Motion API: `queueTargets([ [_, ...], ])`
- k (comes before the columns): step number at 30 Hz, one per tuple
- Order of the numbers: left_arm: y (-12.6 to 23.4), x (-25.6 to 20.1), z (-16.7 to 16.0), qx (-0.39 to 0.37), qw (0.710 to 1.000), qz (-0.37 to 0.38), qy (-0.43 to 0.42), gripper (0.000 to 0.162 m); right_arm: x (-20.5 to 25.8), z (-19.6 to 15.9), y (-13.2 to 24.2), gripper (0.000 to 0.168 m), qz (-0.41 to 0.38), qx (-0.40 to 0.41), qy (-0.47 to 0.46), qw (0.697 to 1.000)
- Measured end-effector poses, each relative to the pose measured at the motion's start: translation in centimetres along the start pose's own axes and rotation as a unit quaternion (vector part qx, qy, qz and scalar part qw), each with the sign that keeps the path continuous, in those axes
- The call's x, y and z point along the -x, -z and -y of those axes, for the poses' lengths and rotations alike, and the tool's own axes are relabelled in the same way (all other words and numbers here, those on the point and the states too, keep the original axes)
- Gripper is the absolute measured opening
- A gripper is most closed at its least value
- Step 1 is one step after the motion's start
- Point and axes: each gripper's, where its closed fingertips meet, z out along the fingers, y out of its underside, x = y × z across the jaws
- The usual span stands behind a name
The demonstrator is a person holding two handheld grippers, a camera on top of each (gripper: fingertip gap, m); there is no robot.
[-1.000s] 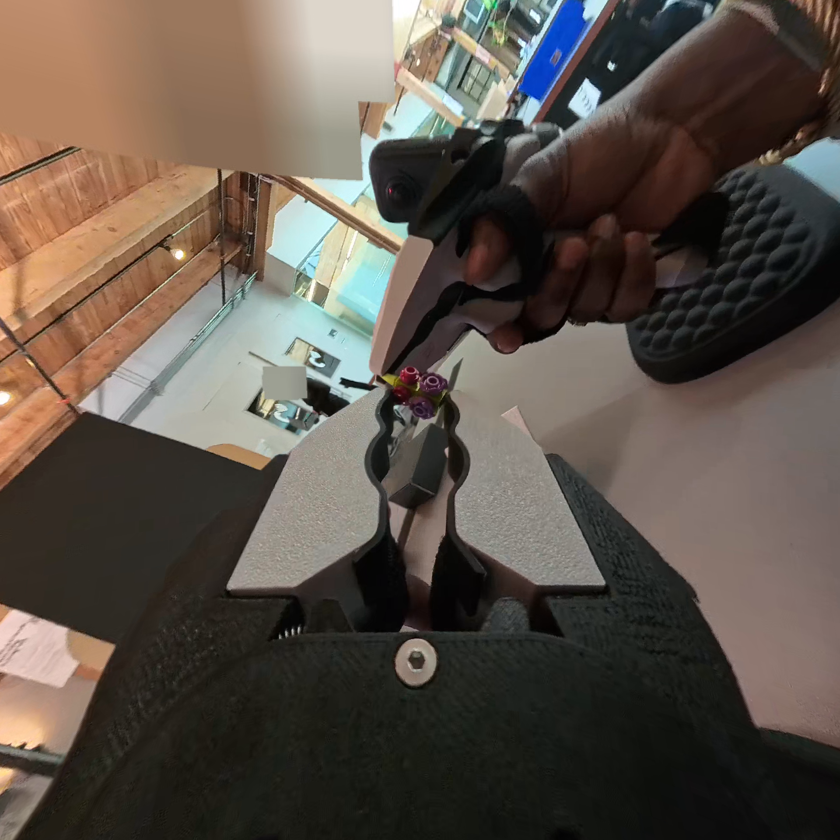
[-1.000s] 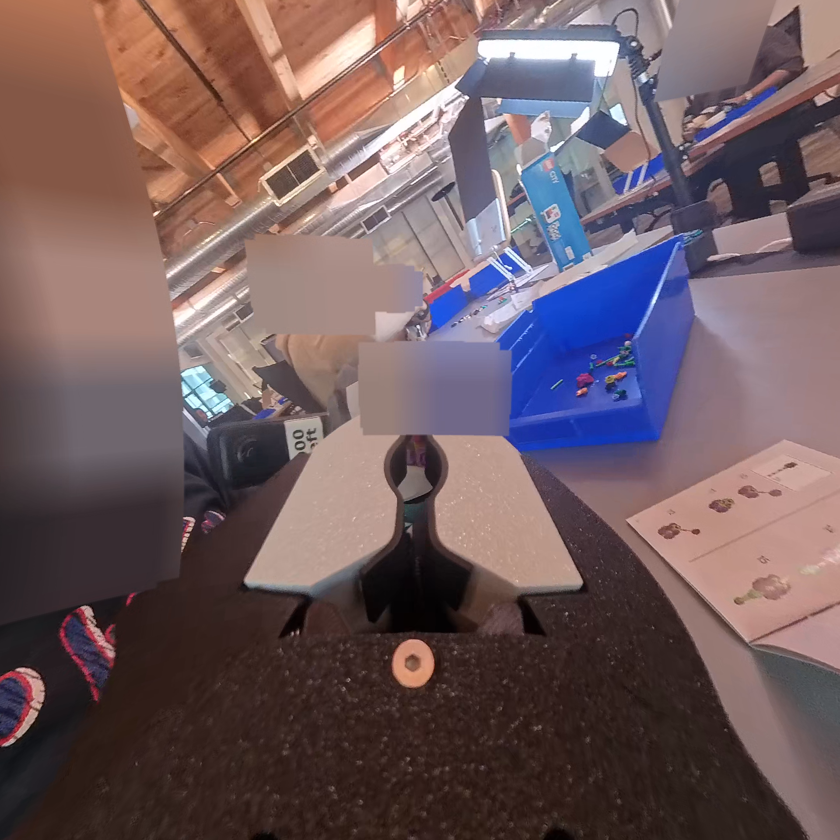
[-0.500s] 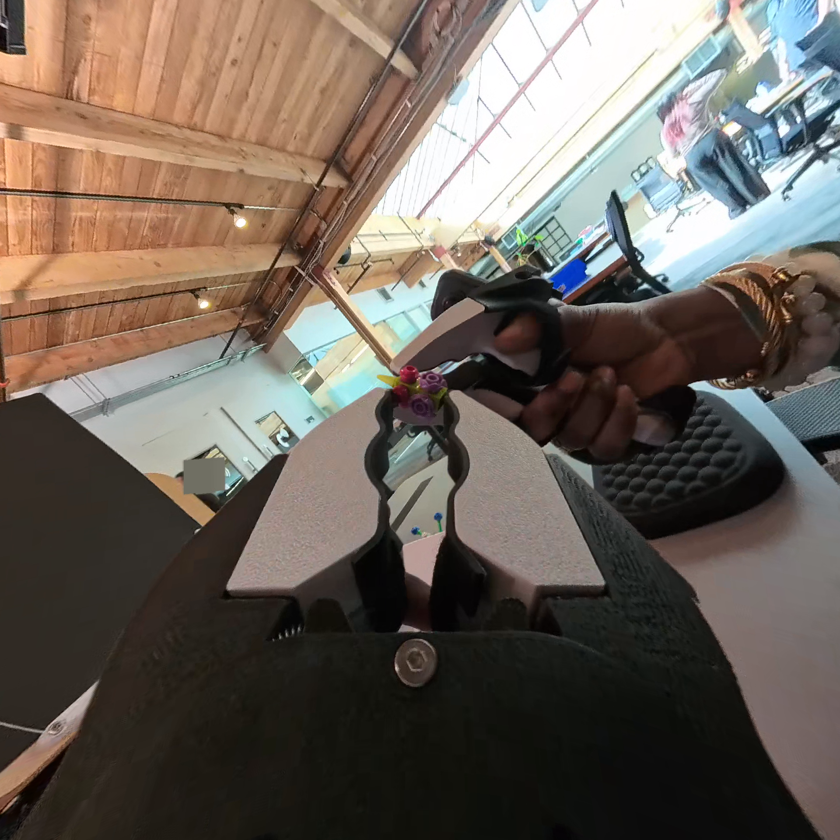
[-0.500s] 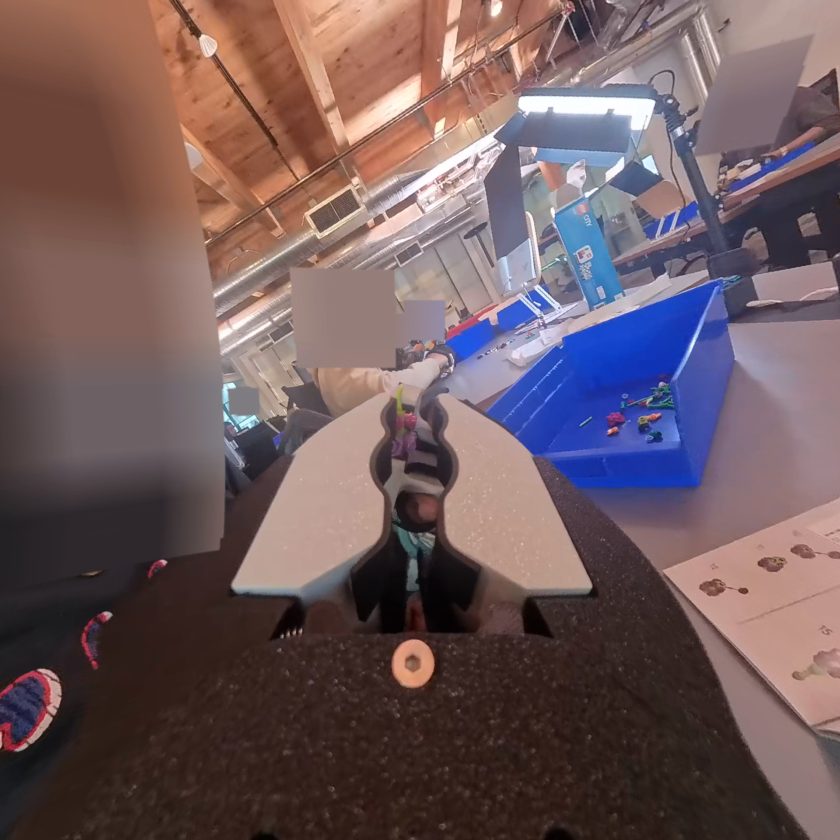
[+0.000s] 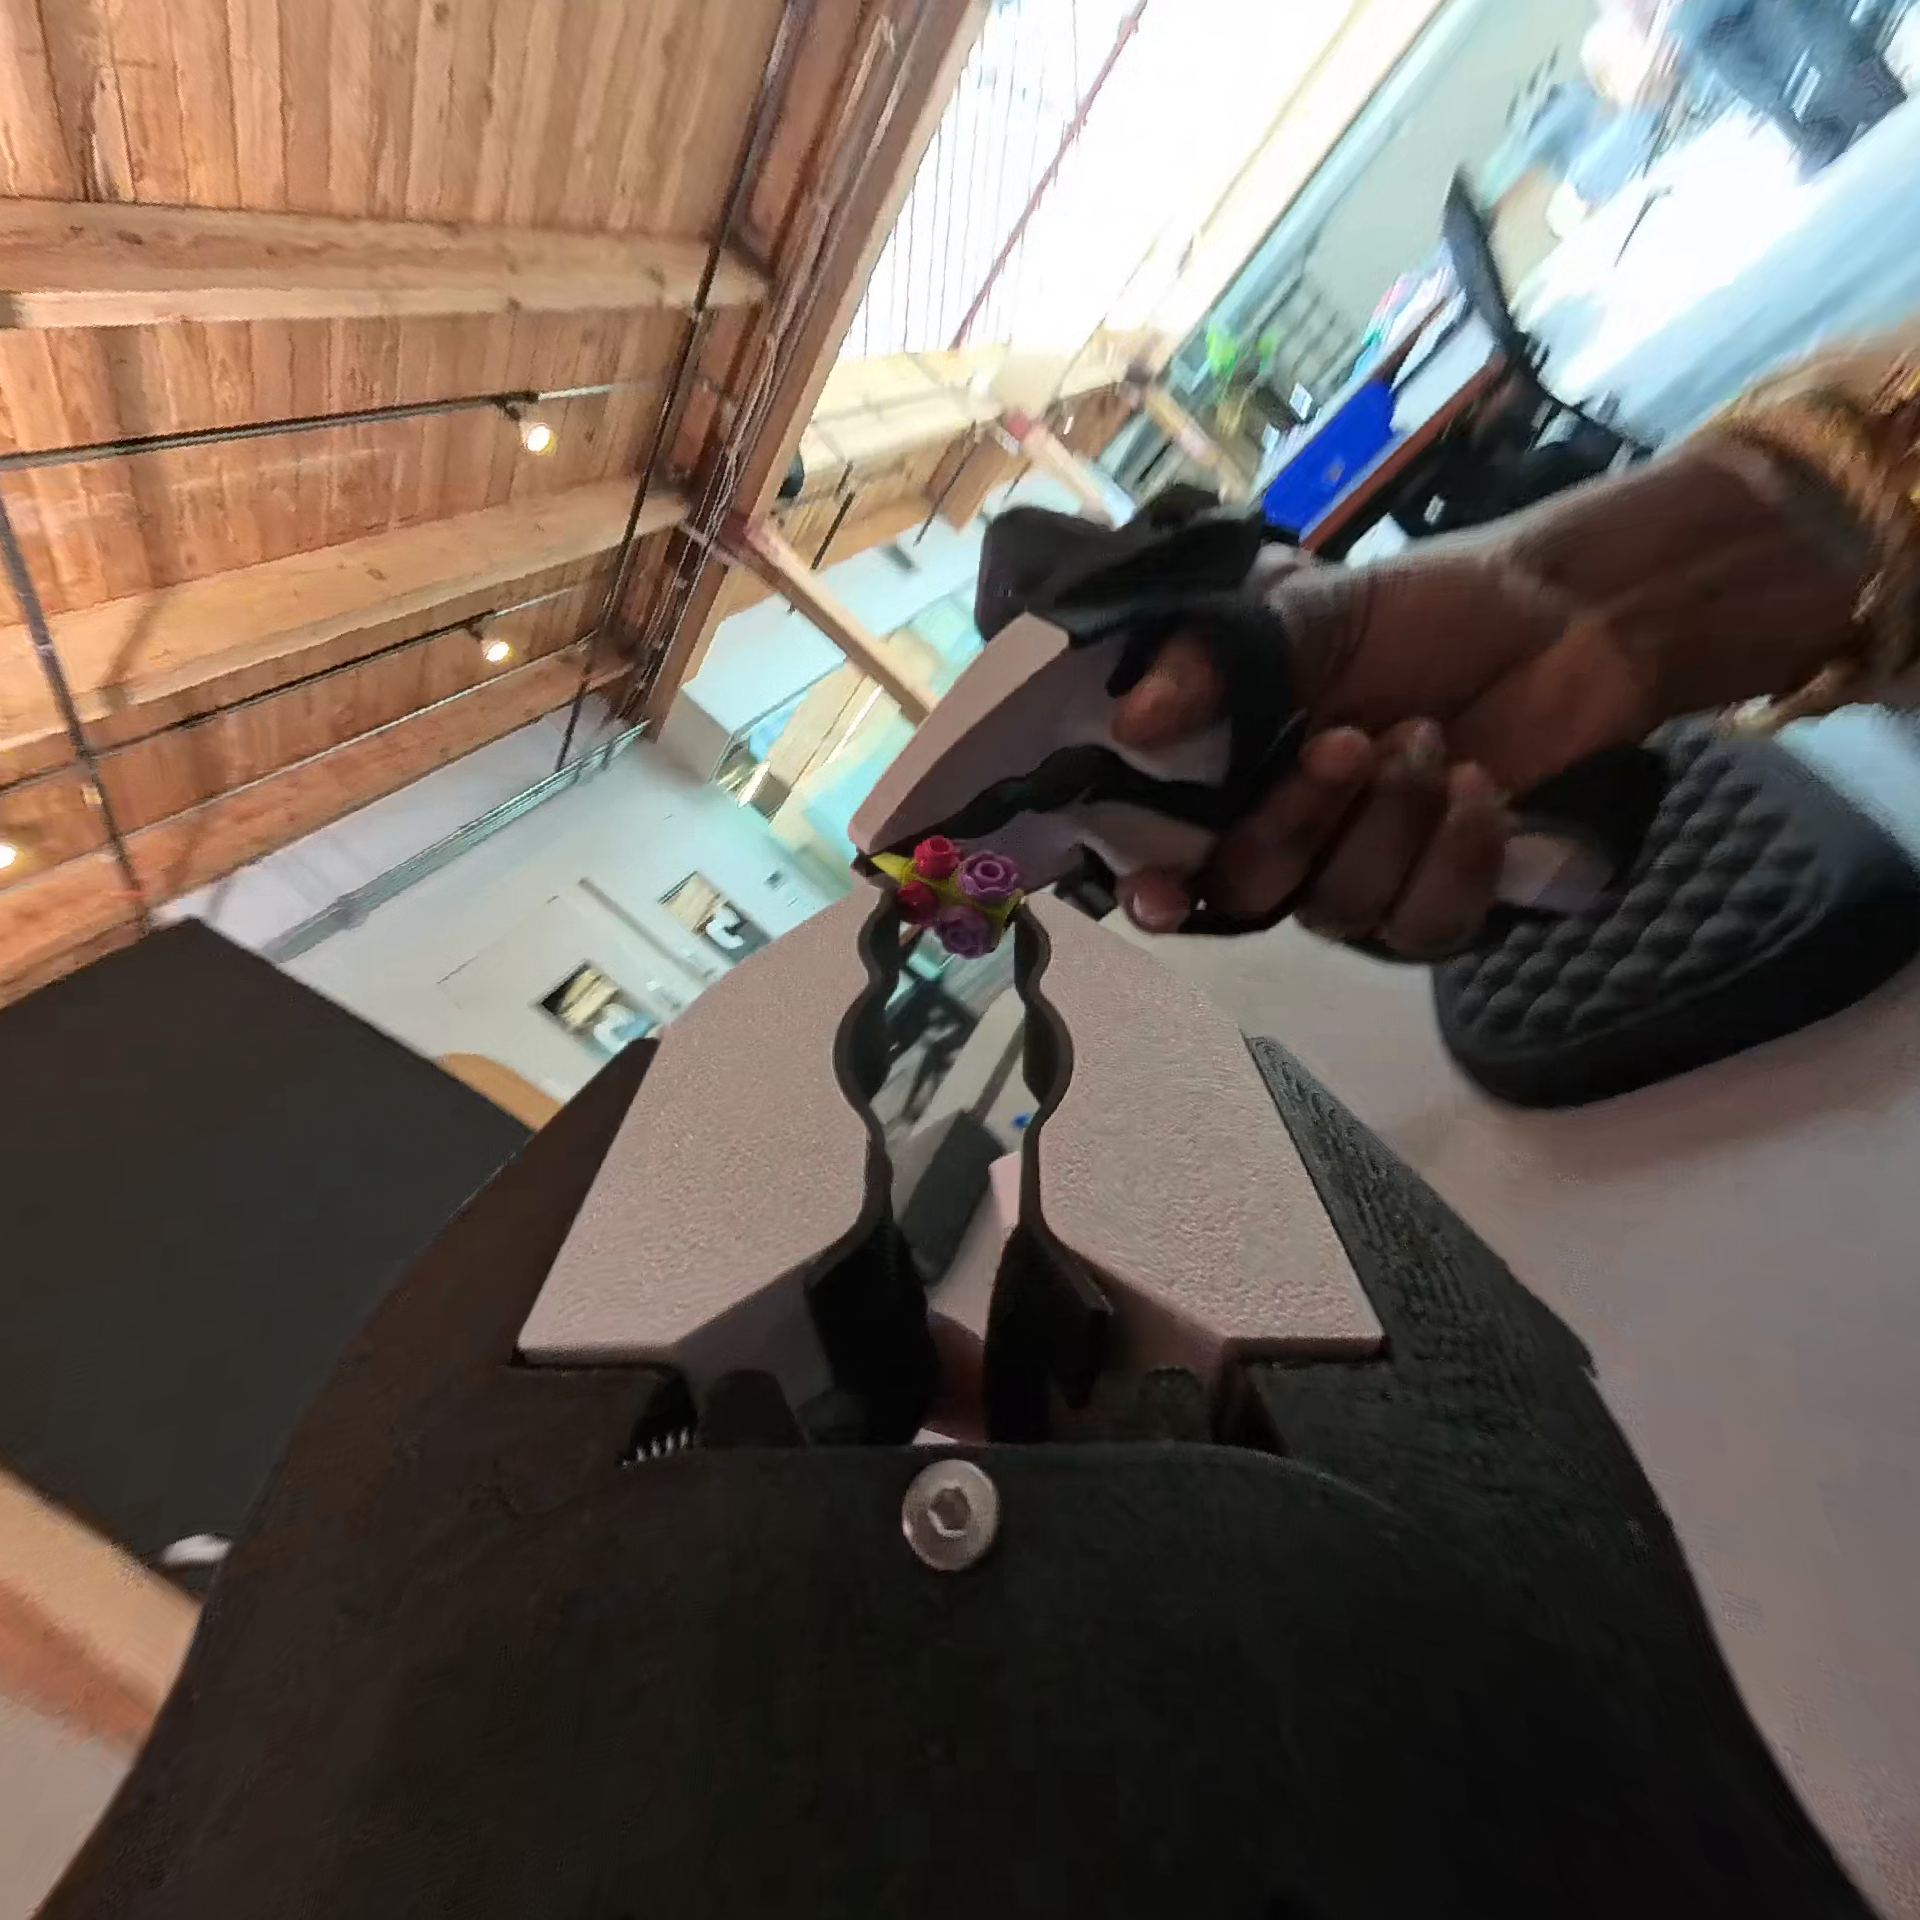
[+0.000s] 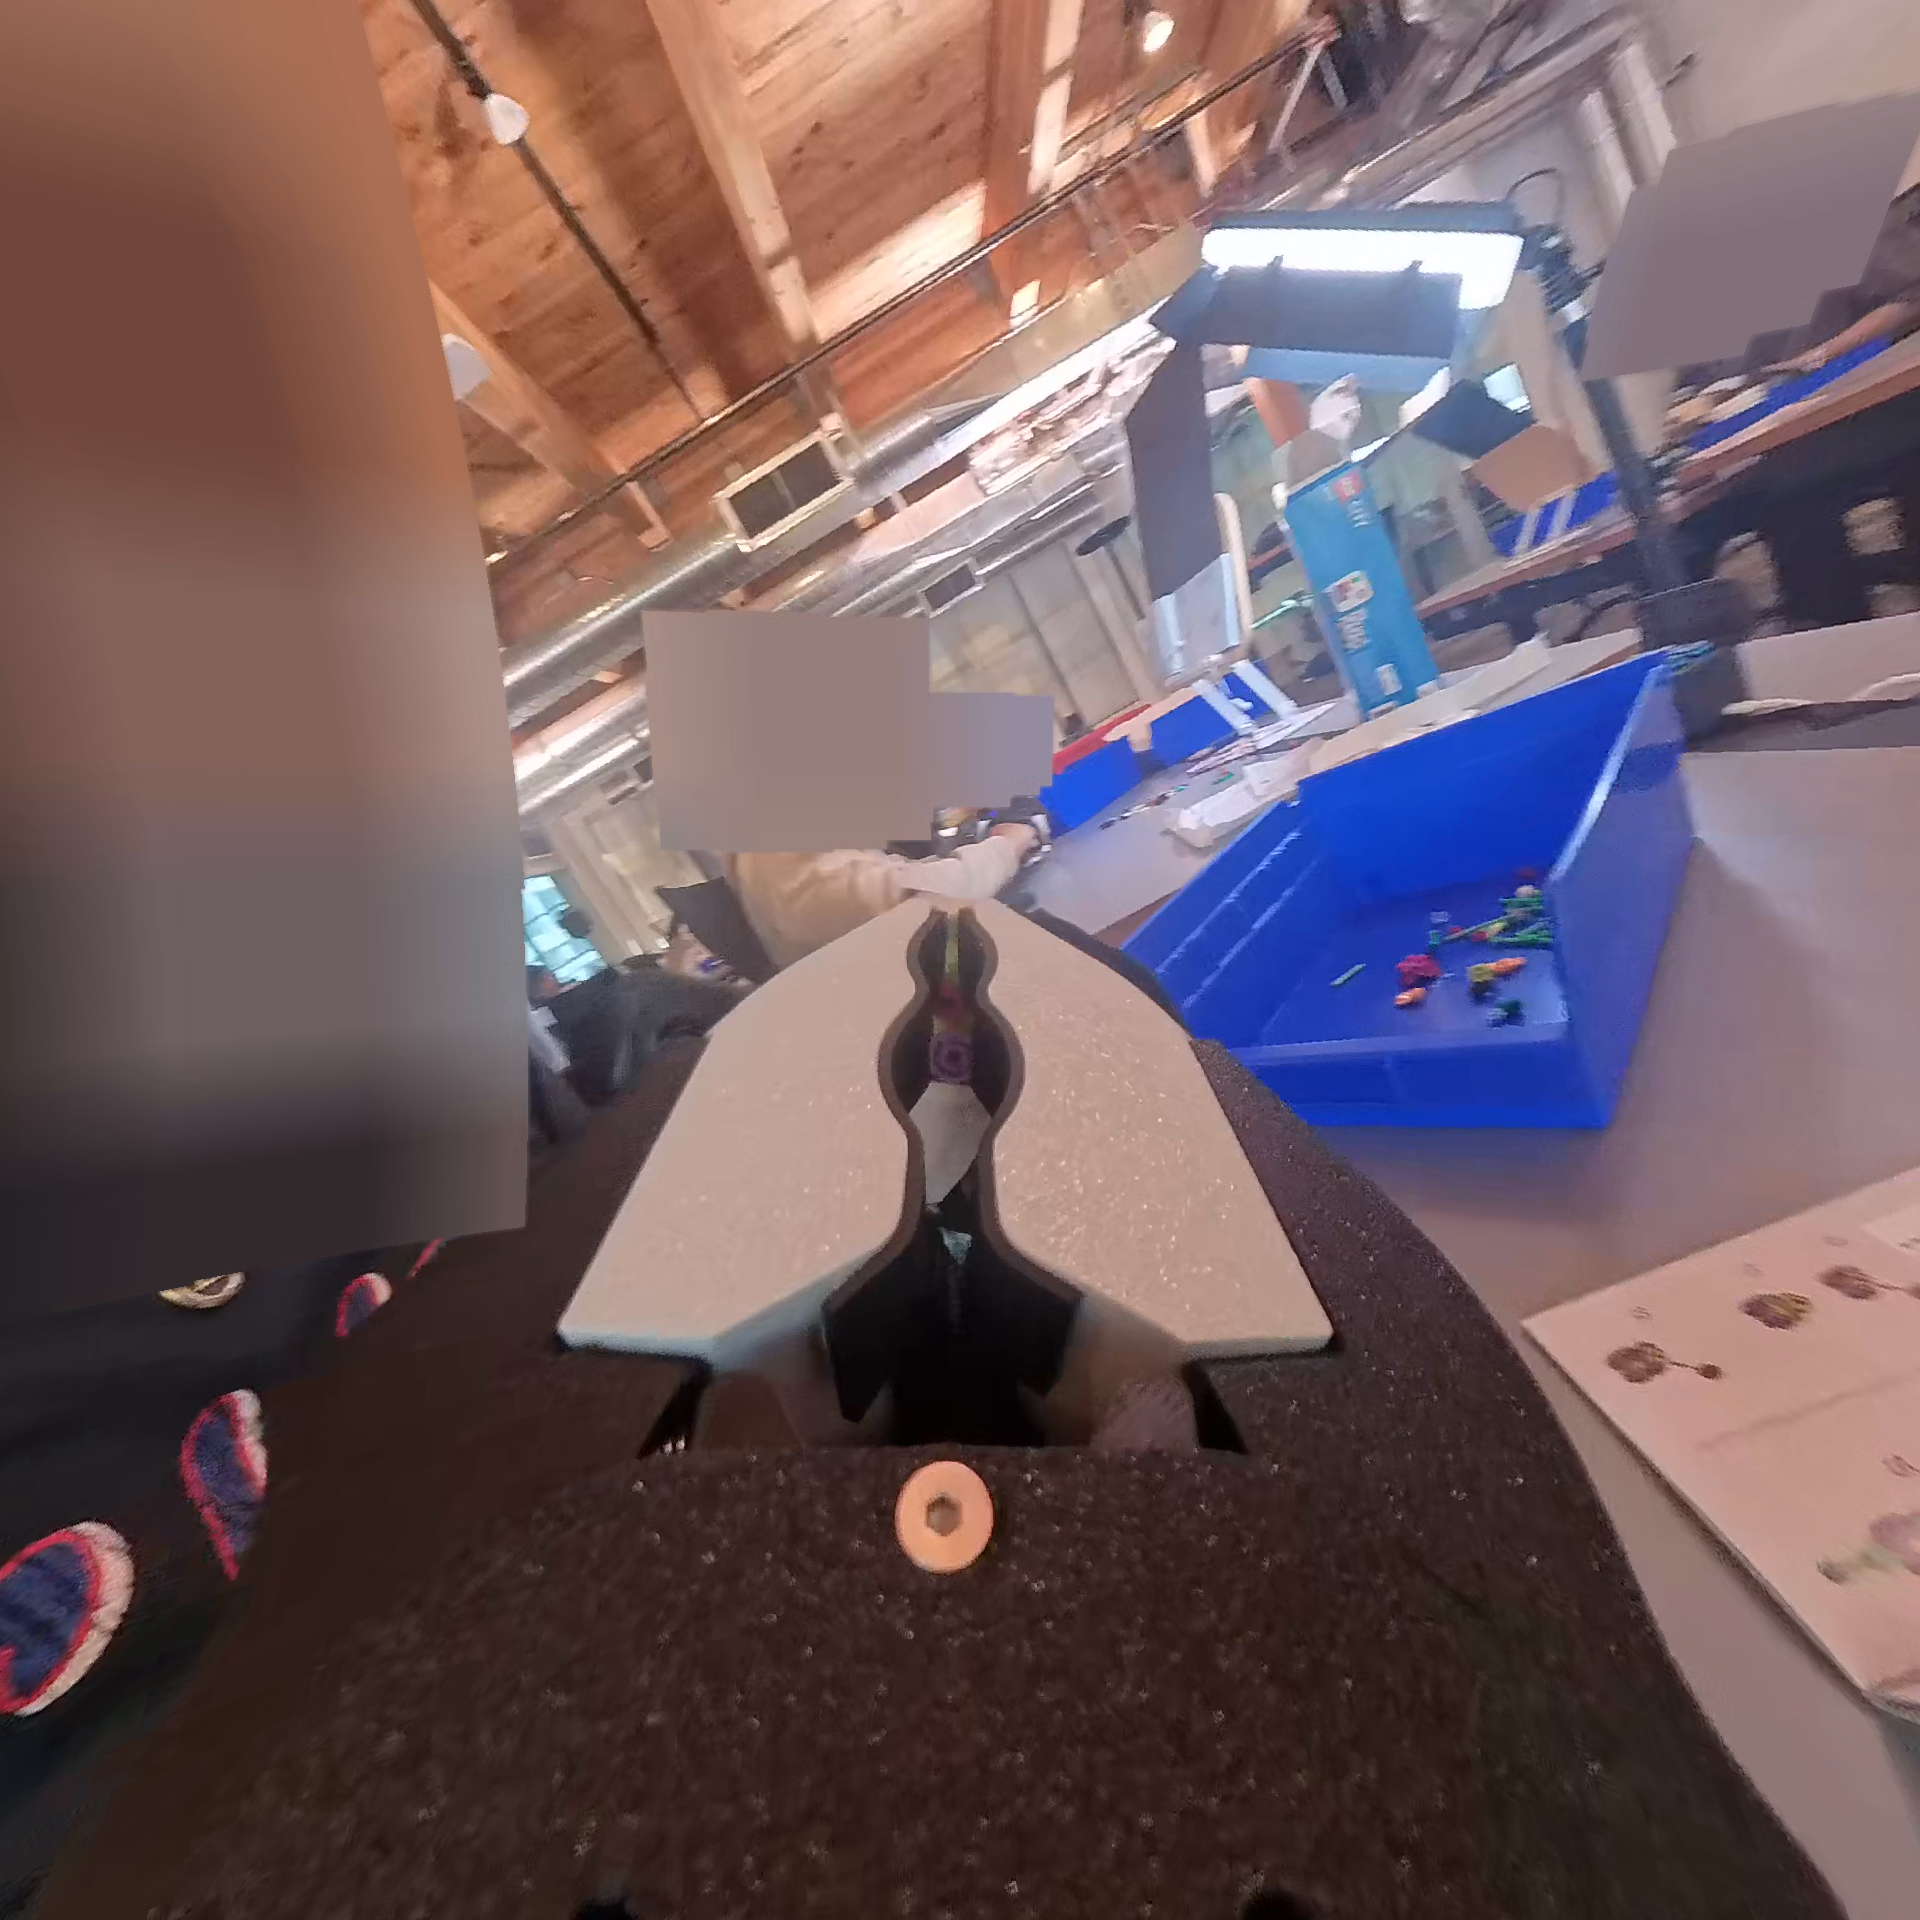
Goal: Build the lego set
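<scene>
Left gripper point(image 5: 951, 914): its fingers are pinching the small flower cluster at their very tips, jaws nearly together with the piece bridging the gap.
Flower cluster point(image 5: 956, 900): it is being held up in the air above the grey table point(image 5: 1662, 1299), not resting on anything; two dark red and two purple blossoms are sitting on a yellow-green base.
Right gripper point(image 6: 951, 920): its tips are closing on the yellow-green edge of the same cluster from the far side, the jaws almost shut; in the left wrist view its grey nose is touching the cluster.
Right hand point(image 5: 1382, 769): it is squeezing the handle of the right gripper, above a black dimpled pad point(image 5: 1704, 935) lying toward the table's far edge.
Handling: the cluster is looking very light, stiff plastic, smooth and likely slippery; the blossoms are probably only pressed on by studs, so a sideways push could be popping them off.
Where to hold: gripping the flat base by its edges is seeming safer than pressing on the blossoms.
Blue bin point(image 6: 1621, 831): it is standing farther back on the table, with loose coloured pieces point(image 6: 1475, 956) lying on its floor.
Instruction booklet point(image 6: 1766, 1423): it is lying open at the table's near right edge.
</scene>
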Motion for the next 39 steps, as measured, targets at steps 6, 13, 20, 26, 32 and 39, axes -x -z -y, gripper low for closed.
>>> queueTargets([
  [6, -0.4, 0.4, -1.1, 0.091, 0.987, 0.018, -0.132, 0.021, -0.8, 0.3, 0.3, 0.002, -0.075, -0.005, 0.037, 0.996],
  [13, -0.3, 0.3, -0.8, 0.067, 0.991, 0.022, -0.110, 0.021, -0.7, 0.6, 0.1, 0.007, -0.079, -0.015, 0.033, 0.996],
  [20, 1.0, 1.1, 2.0, -0.086, 0.994, 0.029, 0.058, 0.021, 1.9, 1.2, -0.3, 0.020, 0.020, -0.035, 0.023, 0.999],
  [26, 1.5, 0.8, 2.4, -0.114, 0.990, 0.021, 0.074, 0.021, 2.6, -0.1, -1.5, 0.014, 0.022, -0.006, 0.063, 0.998],
  [32, 1.1, 0.1, 2.5, -0.106, 0.992, -0.005, 0.063, 0.021, 2.2, -0.2, -0.8, 0.004, 0.019, -0.008, 0.063, 0.998],
  [39, 0.5, 0.1, 1.1, -0.029, 0.999, 0.010, -0.013, 0.020, 1.0, -0.2, -0.3, 0.003, -0.058, -0.002, 0.110, 0.992],
])
